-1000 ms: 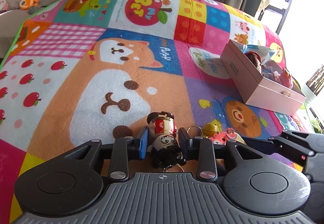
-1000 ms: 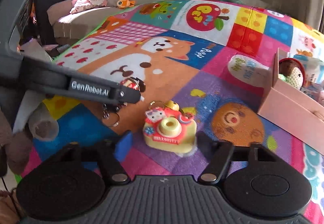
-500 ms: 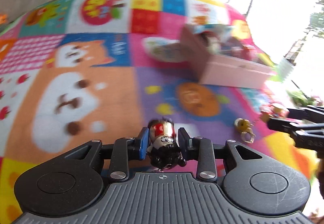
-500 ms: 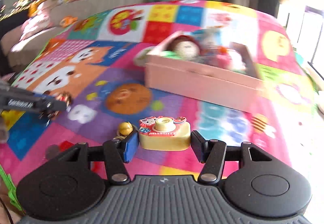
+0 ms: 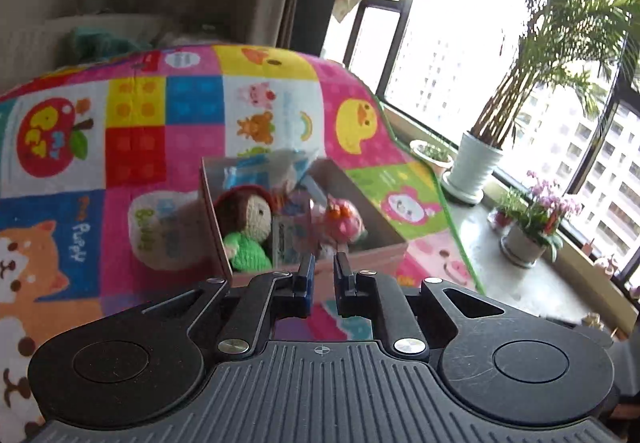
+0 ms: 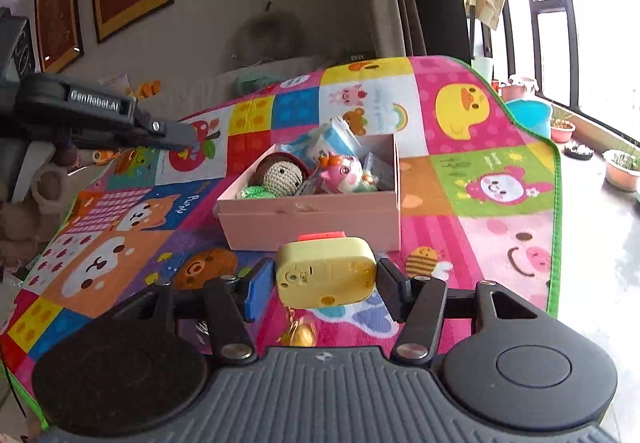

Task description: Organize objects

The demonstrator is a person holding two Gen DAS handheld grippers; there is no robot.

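The toy camera [image 6: 326, 270] looked like smooth, glossy yellow plastic. The doll [image 5: 252, 221] in the matt pink cardboard box [image 6: 310, 217] was rough crochet yarn; the mat [image 6: 500, 203] below seemed finely textured.

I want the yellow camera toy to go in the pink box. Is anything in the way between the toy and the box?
Nothing visible blocks it. The right claw holds the yellow camera toy in the air, just in front of the pink box. Only the box's near wall stands ahead, so the toy must go over it. The crochet doll and pink figure already fill much of the box.
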